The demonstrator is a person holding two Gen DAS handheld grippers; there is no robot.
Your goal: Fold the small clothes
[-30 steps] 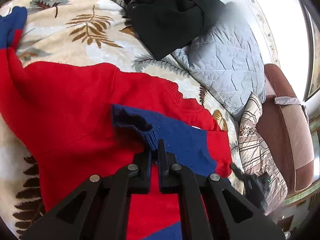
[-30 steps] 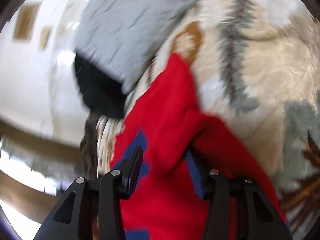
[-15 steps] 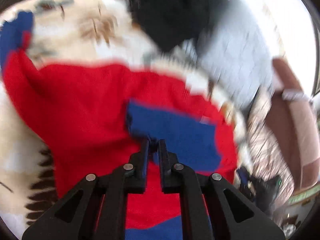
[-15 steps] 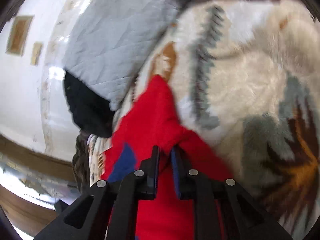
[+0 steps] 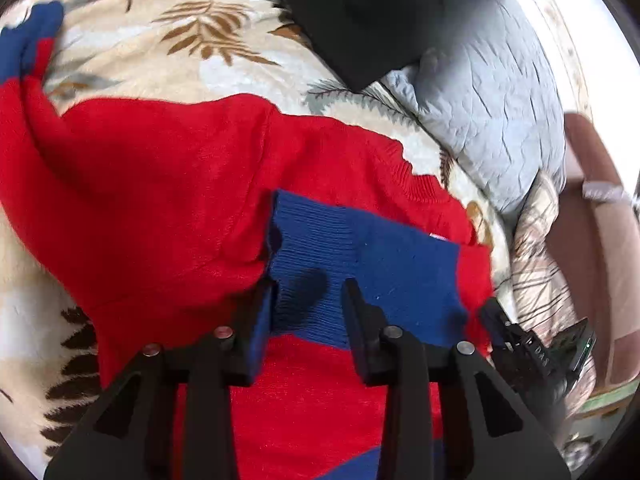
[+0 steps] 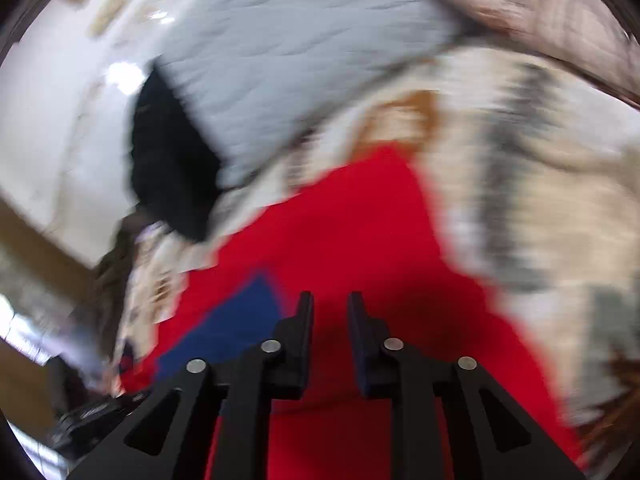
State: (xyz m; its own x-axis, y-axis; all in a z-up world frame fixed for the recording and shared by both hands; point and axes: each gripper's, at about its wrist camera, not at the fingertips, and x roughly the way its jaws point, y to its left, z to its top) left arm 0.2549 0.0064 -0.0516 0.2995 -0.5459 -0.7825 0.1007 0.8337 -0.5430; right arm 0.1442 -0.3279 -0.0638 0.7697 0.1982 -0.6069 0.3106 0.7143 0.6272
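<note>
A red knit sweater (image 5: 160,184) with blue cuffs lies spread on a leaf-patterned blanket (image 5: 132,48). One sleeve is folded across the body, and its blue cuff (image 5: 360,256) rests flat on the red knit. My left gripper (image 5: 308,292) hovers over that cuff with its jaws opening. The ribbed cuff edge sits between the fingers, and the pads do not press on it. The second blue cuff (image 5: 28,40) shows at the far left. The right wrist view is blurred. My right gripper (image 6: 330,304) stands over the red sweater (image 6: 360,232), jaws opening, nothing pinched between them.
A black garment (image 5: 372,12) lies at the top of the bed beside a grey quilted pillow (image 5: 500,120). A patterned cushion (image 5: 536,248) and a brown chair (image 5: 592,240) stand to the right. A black device (image 5: 532,352) sits at the sweater's right edge.
My left gripper, earlier shut on the blue cuff, has parted its fingers and the cuff lies flat. My right gripper closed on a red fold, then opened partly as its view rolled and shifted.
</note>
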